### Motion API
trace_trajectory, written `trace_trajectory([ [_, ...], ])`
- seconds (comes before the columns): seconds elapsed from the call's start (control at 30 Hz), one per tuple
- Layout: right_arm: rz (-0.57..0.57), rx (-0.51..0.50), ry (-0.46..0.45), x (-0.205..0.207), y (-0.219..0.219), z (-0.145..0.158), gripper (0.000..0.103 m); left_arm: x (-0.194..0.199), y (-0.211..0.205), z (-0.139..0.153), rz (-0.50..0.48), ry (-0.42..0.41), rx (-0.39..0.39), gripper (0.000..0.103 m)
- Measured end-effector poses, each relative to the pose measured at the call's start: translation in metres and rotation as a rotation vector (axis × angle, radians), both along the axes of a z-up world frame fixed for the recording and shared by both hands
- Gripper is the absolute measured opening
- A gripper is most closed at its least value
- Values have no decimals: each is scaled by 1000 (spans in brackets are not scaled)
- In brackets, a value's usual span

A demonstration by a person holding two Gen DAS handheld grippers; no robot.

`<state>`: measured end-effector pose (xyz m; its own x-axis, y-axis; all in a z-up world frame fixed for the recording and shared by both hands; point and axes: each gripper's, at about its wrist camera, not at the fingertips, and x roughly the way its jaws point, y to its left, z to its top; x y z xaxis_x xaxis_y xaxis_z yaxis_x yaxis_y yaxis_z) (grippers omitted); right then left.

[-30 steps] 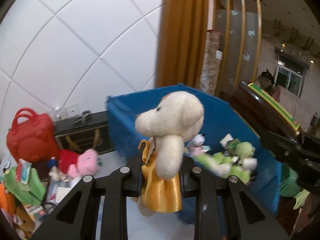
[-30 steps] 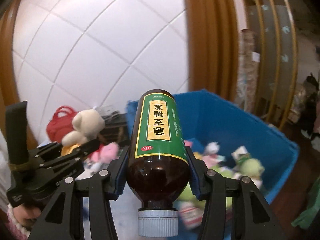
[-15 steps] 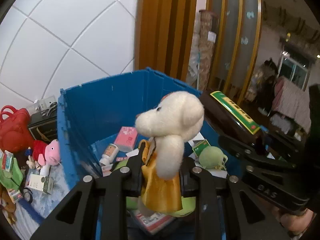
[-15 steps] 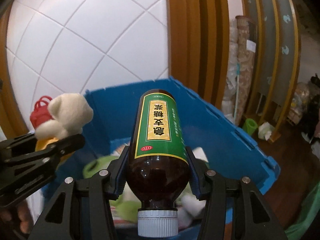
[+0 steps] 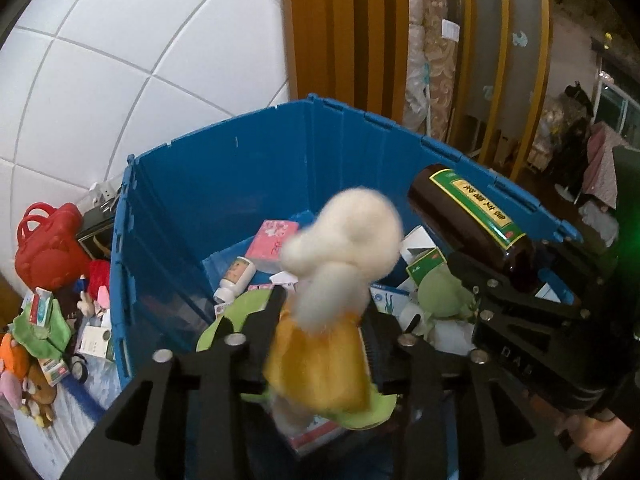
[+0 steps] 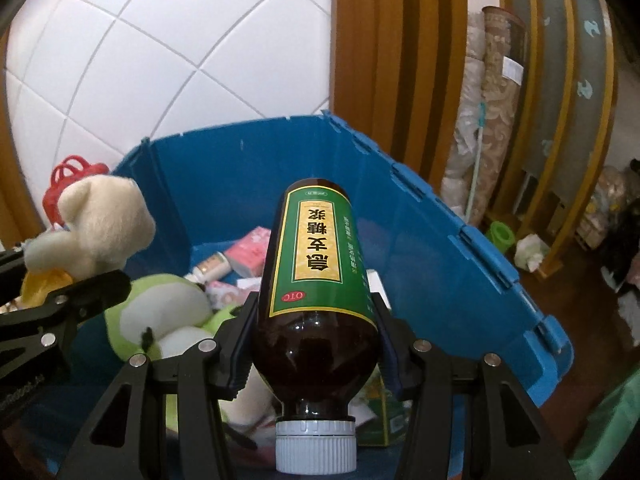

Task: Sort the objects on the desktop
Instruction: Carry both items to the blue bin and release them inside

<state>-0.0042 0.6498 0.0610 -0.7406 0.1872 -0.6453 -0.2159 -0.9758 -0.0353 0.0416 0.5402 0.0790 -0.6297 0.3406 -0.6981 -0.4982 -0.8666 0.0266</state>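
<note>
My left gripper [image 5: 322, 316] hangs over the blue crate [image 5: 248, 168] with its jaws spread apart. The white plush dog in a yellow dress [image 5: 340, 264] is blurred between them and looks loose. It also shows in the right wrist view [image 6: 96, 220]. My right gripper [image 6: 316, 320] is shut on a brown syrup bottle with a green label [image 6: 320, 264], cap toward the camera, held over the crate [image 6: 440, 248]. The bottle also shows in the left wrist view [image 5: 472, 228].
The crate holds a green plush frog [image 6: 160, 308], a pink tissue pack [image 5: 274, 240], a small white bottle [image 5: 234, 278] and boxes. Left of the crate lie a red bag [image 5: 50, 240] and several toys. A white tiled wall and wooden posts stand behind.
Both grippers have moved farther over the crate. My left gripper's jaws have spread, and the plush dog has tipped and blurred between them. The bottle stays held.
</note>
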Motion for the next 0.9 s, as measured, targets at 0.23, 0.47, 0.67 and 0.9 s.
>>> trace_trajectory([
  [0.23,-16,12,-22,-1,8,-5,51,7,-1,3,24,27,-4,73],
  [0.47,-30,31,9,11,8,6,93,13,-5,6,35,49,-5,74],
  [0.67,-40,34,28,24,4,15,102,23,-13,14,43,90,2,75],
  [0.9,-26,21,55,40,-13,30,103,34,-30,24,74,133,26,75],
])
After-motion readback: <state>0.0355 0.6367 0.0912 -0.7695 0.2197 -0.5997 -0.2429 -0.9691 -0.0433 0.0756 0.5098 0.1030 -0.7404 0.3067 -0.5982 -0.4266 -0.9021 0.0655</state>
